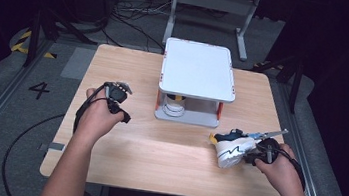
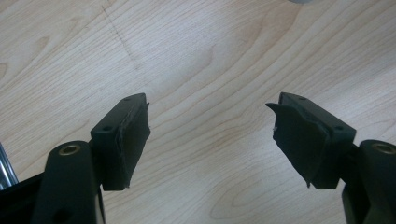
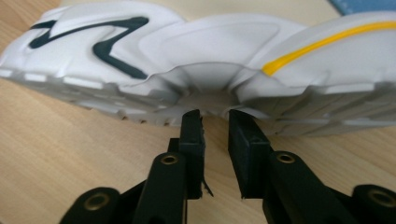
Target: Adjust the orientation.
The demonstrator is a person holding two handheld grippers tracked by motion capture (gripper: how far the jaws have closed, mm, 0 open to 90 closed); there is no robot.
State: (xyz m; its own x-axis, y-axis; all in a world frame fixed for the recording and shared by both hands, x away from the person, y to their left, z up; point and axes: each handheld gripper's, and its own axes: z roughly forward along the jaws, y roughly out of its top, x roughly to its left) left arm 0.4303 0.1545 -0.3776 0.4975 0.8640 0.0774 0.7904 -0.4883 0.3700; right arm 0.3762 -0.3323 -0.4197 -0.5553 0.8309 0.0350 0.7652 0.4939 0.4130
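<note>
A white sneaker with a dark zigzag on its side lies tipped over at the right of the wooden table. My right gripper meets it from the right. In the right gripper view the jaws stand a narrow gap apart, and my right gripper pinches the edge of the sneaker at the arch of the sole. A yellow stripe runs along the sole. My left gripper hovers over the left of the table, and in its own view my left gripper is wide open over bare wood.
A white two-level stand with orange posts sits at the middle back of the table. A white cup with yellow on it stands on its lower shelf. Bare wood stretches between the two hands. Cables and a metal frame lie on the floor beyond.
</note>
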